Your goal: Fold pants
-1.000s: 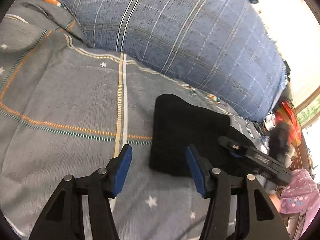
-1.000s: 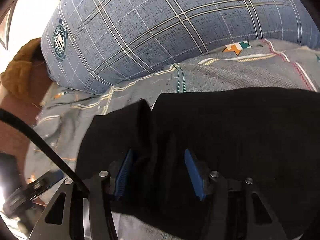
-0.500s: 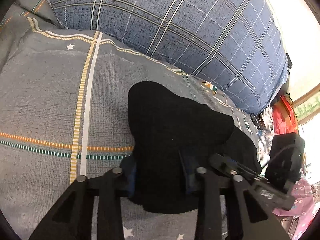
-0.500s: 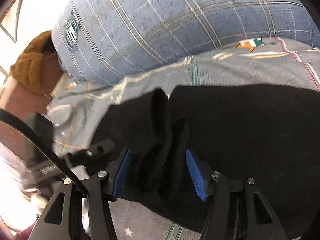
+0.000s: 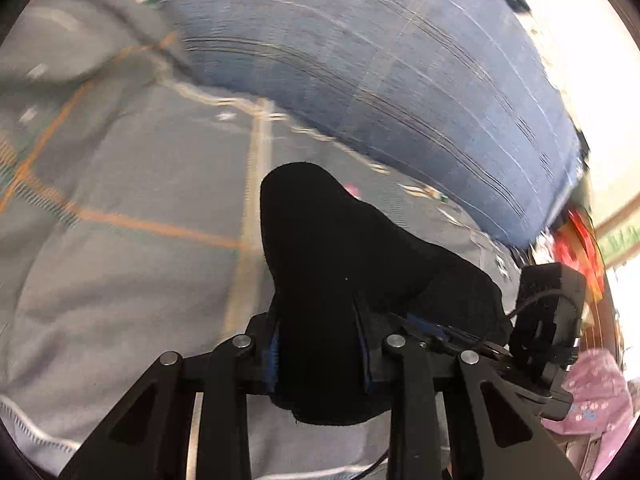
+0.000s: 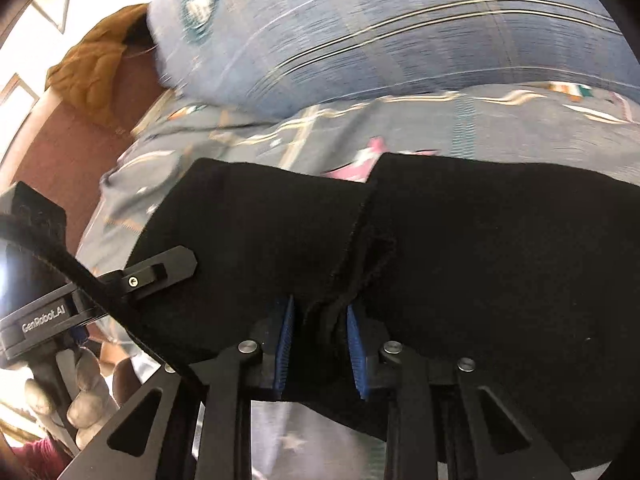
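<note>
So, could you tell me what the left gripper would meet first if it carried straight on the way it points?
The left gripper is already shut on the black pants. Pushed straight on, it would likely press them into the grey bedspread; depth is unclear.
</note>
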Tool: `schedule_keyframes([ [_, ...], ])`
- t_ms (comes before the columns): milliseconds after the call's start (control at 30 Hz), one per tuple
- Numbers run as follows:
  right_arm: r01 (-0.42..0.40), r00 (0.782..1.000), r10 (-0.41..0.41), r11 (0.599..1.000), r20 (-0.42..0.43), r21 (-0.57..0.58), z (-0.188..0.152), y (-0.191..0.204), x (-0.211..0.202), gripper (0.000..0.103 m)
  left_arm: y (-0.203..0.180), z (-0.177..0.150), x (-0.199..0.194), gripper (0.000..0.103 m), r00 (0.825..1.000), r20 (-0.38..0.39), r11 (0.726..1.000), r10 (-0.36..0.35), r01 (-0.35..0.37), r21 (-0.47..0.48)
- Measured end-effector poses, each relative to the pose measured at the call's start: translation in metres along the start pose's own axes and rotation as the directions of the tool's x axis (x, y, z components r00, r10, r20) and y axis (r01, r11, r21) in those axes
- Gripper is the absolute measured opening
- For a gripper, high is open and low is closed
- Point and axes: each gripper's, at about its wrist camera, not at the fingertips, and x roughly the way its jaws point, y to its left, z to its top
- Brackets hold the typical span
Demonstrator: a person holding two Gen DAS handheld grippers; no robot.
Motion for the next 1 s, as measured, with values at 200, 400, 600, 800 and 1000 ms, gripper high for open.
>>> schedule_keyframes([
  [200,0.01,1.0,-0.01,1.0,0.003,0.016,-0.006,0.003,0.016,0.026,0.035,-0.014,-0.002,0.035,0.999,-0.047,1.0,0.002,-0.003,-0.024],
  [400,0.059,0.998,-0.06,0.996,0.023,0.067,-0.012,-0.012,-0.005,0.026,0.023,-0.008,-0.049,0.041,0.997,0.057,0.997,-0.049,0.046,0.057],
  [600,0.013,0.982,-0.04,0.989,0.183,0.145,-0.007,-0.007,-0.053,0.033,0.016,0.003,-0.021,0.049,0.998,0.058,0.998,-0.017,0.013,0.062],
  [800,-0.222,0.965,0.184,0.953,0.189,0.206,0.018,-0.005,-0.037,0.043,0.02,-0.011,0.021,0.05,0.995,0.017,0.99,0.102,-0.103,0.096],
  [1000,-0.113,0.992,0.095,0.955,0.078,0.273,0.023,-0.022,0.024,0.041,0.027,-0.011,0.022,0.059,0.994,0.005,0.989,0.108,-0.108,0.096],
])
